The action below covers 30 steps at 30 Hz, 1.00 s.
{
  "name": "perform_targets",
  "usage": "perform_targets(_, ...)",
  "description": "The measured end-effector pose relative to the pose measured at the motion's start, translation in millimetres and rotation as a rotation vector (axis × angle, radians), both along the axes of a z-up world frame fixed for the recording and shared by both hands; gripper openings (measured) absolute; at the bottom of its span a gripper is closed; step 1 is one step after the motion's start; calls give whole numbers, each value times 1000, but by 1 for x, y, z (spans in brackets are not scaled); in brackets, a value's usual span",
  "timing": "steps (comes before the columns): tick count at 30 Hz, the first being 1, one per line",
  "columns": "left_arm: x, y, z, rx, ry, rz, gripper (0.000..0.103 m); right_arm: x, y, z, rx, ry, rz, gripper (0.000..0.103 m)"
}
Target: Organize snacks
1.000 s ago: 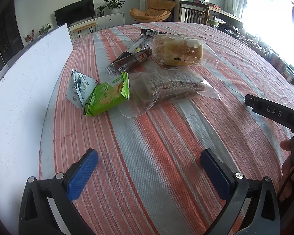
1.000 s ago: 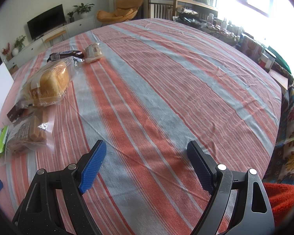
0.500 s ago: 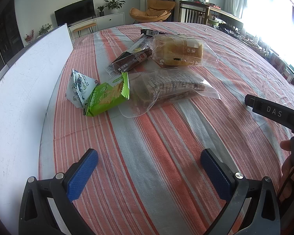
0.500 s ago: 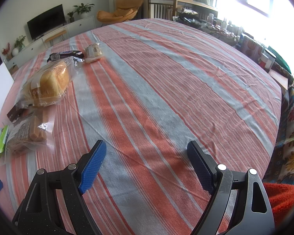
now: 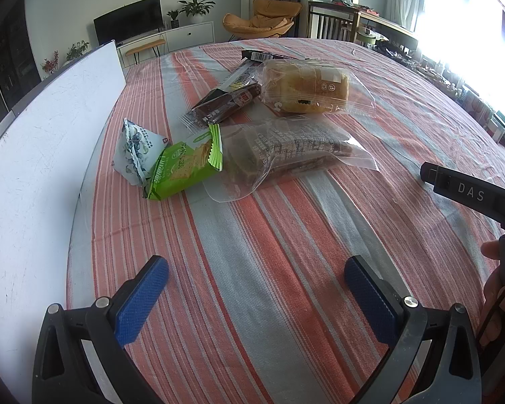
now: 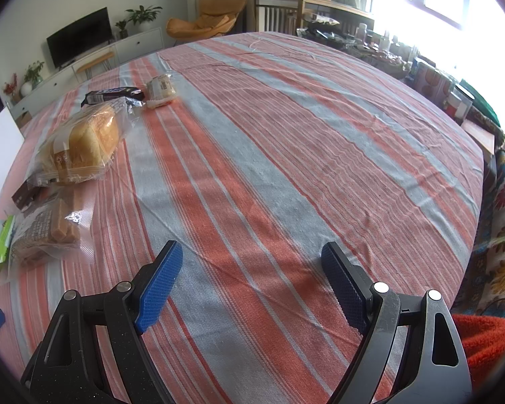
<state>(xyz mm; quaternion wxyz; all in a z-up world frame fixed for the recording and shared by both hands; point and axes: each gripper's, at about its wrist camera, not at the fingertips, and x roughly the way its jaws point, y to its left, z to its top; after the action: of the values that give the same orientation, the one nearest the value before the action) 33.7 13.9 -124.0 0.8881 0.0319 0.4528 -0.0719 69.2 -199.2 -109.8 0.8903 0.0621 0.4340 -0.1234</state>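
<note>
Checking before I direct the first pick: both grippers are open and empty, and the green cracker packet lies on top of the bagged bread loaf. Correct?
Not quite. The left wrist view shows the green cracker packet apart from the bagged bread loaf, between the blue-and-white pouch and the clear bag of brown bars. Both grippers are open and empty.

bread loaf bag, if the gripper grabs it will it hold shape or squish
The bread loaf bag probably squishes: the loaf looks soft and airy. Its loose clear wrap likely slips and crinkles, so a pinch may catch only film. Probably light for its bulk.

i see a striped tablecloth (image 6: 286,155), white board (image 5: 43,141) at its left edge, tv (image 5: 128,28), orange chair (image 5: 262,20) & plants (image 5: 195,6) in bg.
</note>
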Motion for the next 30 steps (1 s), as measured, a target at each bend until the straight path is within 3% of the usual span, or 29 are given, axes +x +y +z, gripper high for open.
perform_targets(12, 0, 0, 0, 0, 3, -4, 103, 0, 0, 0, 0, 0, 1, 87)
perform_targets(16, -2, 2, 4, 4, 94, -44, 103, 0, 0, 1, 0, -1, 2, 87)
perform_targets(18, -5, 8, 12, -47, 130, -60, 103, 0, 0, 1, 0, -1, 1, 87)
perform_targets(24, 6, 39, 67, -186, 71, -6, 103, 0, 0, 1, 0, -1, 2, 88)
perform_targets(30, 59, 58, 84, -194, 55, 127, 102, 0, 0, 1, 0, -1, 2, 88)
